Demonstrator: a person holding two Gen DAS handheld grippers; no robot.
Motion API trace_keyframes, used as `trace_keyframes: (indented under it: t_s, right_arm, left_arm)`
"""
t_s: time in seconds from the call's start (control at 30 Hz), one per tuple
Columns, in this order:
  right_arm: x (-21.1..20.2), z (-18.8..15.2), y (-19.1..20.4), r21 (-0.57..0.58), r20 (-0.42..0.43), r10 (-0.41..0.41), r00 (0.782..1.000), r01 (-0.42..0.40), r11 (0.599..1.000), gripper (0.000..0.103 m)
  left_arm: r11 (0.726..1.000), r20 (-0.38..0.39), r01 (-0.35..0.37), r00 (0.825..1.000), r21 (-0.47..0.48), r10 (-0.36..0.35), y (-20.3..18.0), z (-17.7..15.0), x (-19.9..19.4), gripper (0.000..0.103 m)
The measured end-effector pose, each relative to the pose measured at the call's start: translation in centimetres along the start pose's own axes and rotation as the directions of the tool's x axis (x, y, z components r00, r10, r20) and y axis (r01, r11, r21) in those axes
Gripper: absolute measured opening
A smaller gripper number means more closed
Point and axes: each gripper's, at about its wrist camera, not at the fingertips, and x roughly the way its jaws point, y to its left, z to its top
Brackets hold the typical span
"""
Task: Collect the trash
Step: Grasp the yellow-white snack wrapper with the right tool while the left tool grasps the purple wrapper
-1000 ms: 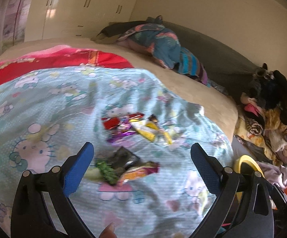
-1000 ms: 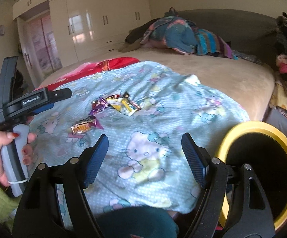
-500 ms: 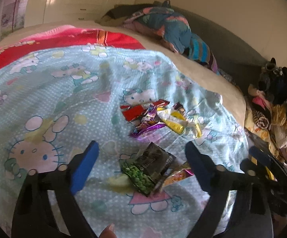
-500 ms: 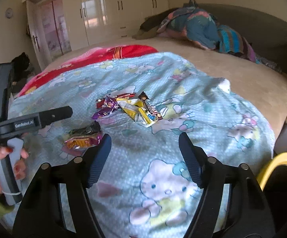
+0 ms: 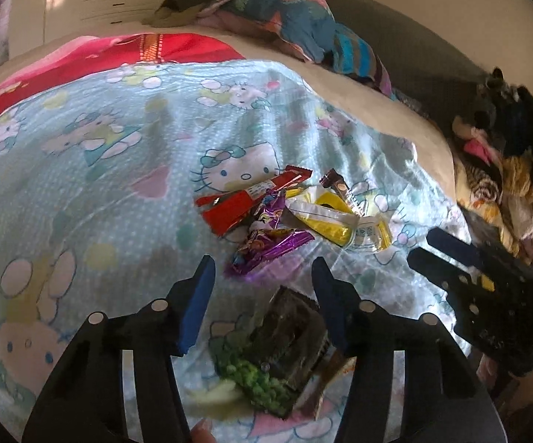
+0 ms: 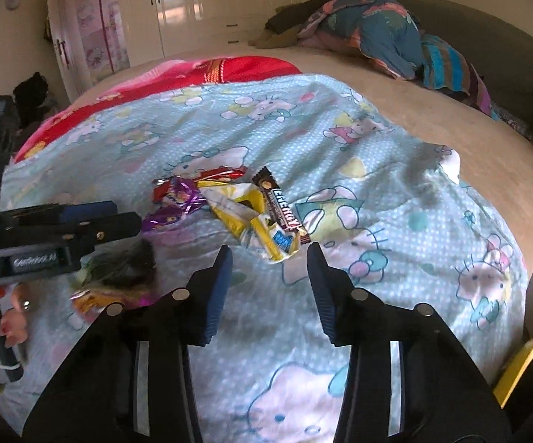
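A: Hovering over the bed (image 6: 432,155), both grippers are standing open and holding nothing. Which one is nearer the trash?

B: The left gripper (image 5: 262,295) is. Its jaws are spread moderately wide, and the dark snack packet (image 5: 288,336) with the green peas printed on it is lying right between them on the Hello Kitty sheet (image 5: 82,184), toward the near edge of the bed. An orange wrapper (image 5: 334,369) is peeking out from under the packet's right side.

A: How is the packet's long axis running?

B: It is running roughly forward along the fingers, tilted a little to the right, so I judge the jaws are straddling its narrow width. Closing them should be pinching it across, provided they are low enough, which I cannot tell.

A: And the right gripper (image 6: 268,288)?

B: Its jaws are also parted, pointing at the pile farther in from the near edge: the yellow wrapper (image 6: 255,221) and the brown Energy bar (image 6: 283,206) are lying just ahead of its tips, the purple wrapper (image 6: 177,203) and red wrapper (image 5: 244,199) beyond to the left. The yellow bin (image 6: 524,365) is showing at that view's lower right, off the bed's edge.
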Motion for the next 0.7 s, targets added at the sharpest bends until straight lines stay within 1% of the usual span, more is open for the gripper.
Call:
trace_keyframes:
  t_s: [0.2,0.3,0.37,0.4,0.43,0.47,0.53,0.6,0.7]
  right_arm:
    - [2.6,0.7,0.0,-0.034,-0.060,0.001,0.998,-0.003,0.999,0.028]
    - [3.3,0.9,0.2,-0.047,-0.068,0.008,0.998,-0.011,0.999,0.026]
    - [3.8,0.9,0.3,-0.045,-0.076,0.011,0.997,-0.015,0.999,0.022]
    - [4.1,0.9,0.4,-0.041,-0.083,0.012,0.997,-0.016,0.999,0.017]
    - [4.3,0.9,0.3,-0.038,-0.086,0.012,0.996,-0.016,0.999,0.014]
    - [4.4,0.8,0.2,-0.028,-0.089,0.019,0.996,-0.022,0.999,0.012]
    - [4.2,0.4,-0.1,0.007,-0.088,0.056,0.995,-0.055,0.998,0.005]
    - [3.9,0.1,-0.1,0.019,-0.082,0.073,0.994,-0.072,0.997,0.005]
    - [2.8,-0.6,0.0,0.023,-0.068,0.097,0.993,-0.095,0.995,0.004]
  left_arm:
    - [0.999,-0.035,-0.010,0.999,0.034,0.011,-0.2,0.8,1.6,0.050]
    - [0.999,-0.060,-0.012,0.998,0.039,0.015,-0.1,0.9,2.6,0.046]
    - [0.999,-0.068,-0.013,0.998,0.037,0.016,-0.1,0.9,3.1,0.044]
    - [0.999,-0.073,-0.014,0.997,0.036,0.017,-0.1,0.9,3.3,0.043]
    - [0.999,-0.074,-0.013,0.997,0.033,0.016,-0.1,0.9,3.5,0.041]
    - [1.000,-0.076,-0.011,0.997,0.029,0.013,0.0,0.9,3.6,0.036]
    - [1.000,-0.080,-0.008,0.997,0.021,0.009,0.0,0.8,3.9,0.030]
    - [1.000,-0.081,0.002,0.997,0.015,-0.001,0.1,0.8,4.0,0.024]
    - [1.000,-0.084,0.012,0.996,0.003,-0.011,0.2,0.6,4.2,0.021]
